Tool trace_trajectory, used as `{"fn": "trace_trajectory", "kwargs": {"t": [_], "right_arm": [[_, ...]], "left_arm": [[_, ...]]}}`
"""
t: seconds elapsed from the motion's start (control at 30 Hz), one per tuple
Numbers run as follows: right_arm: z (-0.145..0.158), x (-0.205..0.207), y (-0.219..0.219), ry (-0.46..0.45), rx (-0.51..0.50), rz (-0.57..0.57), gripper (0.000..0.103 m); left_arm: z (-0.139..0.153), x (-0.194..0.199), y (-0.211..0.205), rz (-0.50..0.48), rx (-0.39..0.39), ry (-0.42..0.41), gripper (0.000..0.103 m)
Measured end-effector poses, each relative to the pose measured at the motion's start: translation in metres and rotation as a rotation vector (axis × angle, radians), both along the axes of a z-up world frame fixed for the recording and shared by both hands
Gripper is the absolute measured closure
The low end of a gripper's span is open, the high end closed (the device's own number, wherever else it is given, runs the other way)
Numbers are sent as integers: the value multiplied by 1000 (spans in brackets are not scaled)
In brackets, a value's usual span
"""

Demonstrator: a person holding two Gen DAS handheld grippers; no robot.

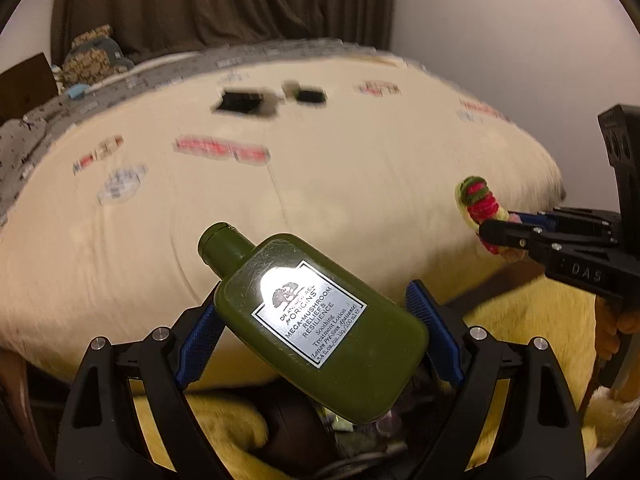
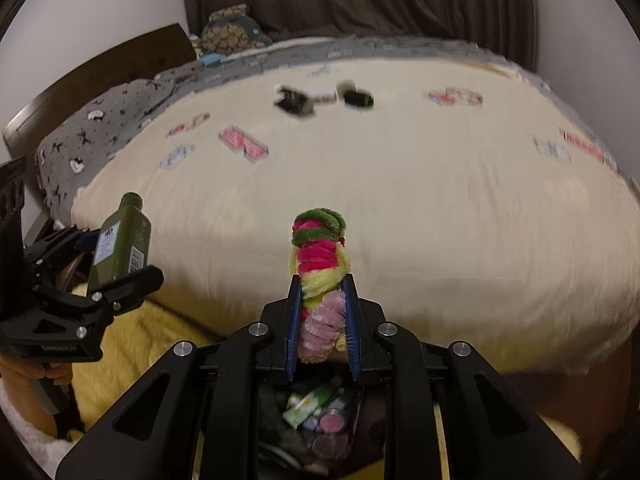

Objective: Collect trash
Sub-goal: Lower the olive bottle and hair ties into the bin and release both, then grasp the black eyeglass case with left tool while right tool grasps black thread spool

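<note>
My left gripper (image 1: 316,320) is shut on a dark green lotion bottle (image 1: 320,328), held tilted with its cap up and to the left; it also shows in the right wrist view (image 2: 120,248). My right gripper (image 2: 322,320) is shut on a bundle of fuzzy pipe cleaners (image 2: 320,264) in pink, yellow, red and green, also seen in the left wrist view (image 1: 480,204). Both are held above a bin of trash (image 2: 320,416) on the floor in front of the bed.
A bed with a cream printed cover (image 2: 400,184) fills the view ahead. Two small dark objects (image 2: 296,102) lie far back on it. A grey pillow (image 2: 100,132) and a wooden headboard (image 2: 100,72) are at left. Yellow fluffy fabric (image 1: 520,320) lies below the bed edge.
</note>
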State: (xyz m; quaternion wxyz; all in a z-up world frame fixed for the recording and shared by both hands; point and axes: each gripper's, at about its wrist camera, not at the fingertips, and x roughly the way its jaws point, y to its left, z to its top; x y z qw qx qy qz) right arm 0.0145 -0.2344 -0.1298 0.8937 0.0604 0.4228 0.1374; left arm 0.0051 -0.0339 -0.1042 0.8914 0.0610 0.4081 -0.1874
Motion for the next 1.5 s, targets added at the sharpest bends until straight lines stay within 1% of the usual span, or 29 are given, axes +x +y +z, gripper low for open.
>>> {"fn": "trace_trajectory", "kwargs": {"t": [0.1, 0.13, 0.2, 0.3, 0.43, 0.6, 0.73, 1.0, 1.07, 1.1, 1.13, 1.17, 1.33, 1.4, 1.47, 1.5], "right_arm": [[-26, -9, 1, 75, 35, 2, 82], [-30, -11, 2, 88, 35, 4, 82], [-50, -12, 7, 146, 34, 12, 82], [-69, -15, 13, 199, 29, 14, 82], [-92, -14, 20, 251, 10, -2, 82], [-113, -12, 23, 295, -21, -26, 82], [-129, -9, 28, 339, -20, -24, 82], [-142, 0, 31, 377, -16, -31, 80], [-141, 4, 29, 377, -5, -40, 75], [-139, 5, 29, 372, 6, -44, 69], [-138, 5, 27, 368, 13, -50, 47], [-135, 5, 26, 356, 21, -60, 33], [-122, 6, 18, 313, -3, -98, 32], [-112, 6, 13, 282, -11, -116, 27], [-101, 5, 9, 245, -18, -132, 18], [-93, 5, 7, 221, -23, -137, 16]], "left_arm": [[-28, -9, -4, -19, -2, 82, 20], [-38, -12, -5, -23, 2, 106, 20], [-54, -15, -7, -33, 14, 147, 20], [-76, -18, -8, -41, 26, 204, 20], [-105, -19, -12, -52, 51, 278, 20], [-140, -16, -18, -66, 76, 370, 20], [-155, -9, -22, -84, 74, 425, 20], [-170, -4, -30, -117, 98, 470, 19], [-172, -4, -34, -120, 103, 477, 20], [-173, -2, -35, -122, 104, 481, 19], [-173, -3, -37, -120, 104, 479, 14], [-172, -2, -37, -117, 99, 474, 9], [-153, 2, -31, -97, 93, 422, 8], [-140, 2, -27, -90, 95, 384, 8], [-128, 3, -23, -82, 95, 356, 8], [-120, 4, -19, -74, 94, 336, 8]]}}
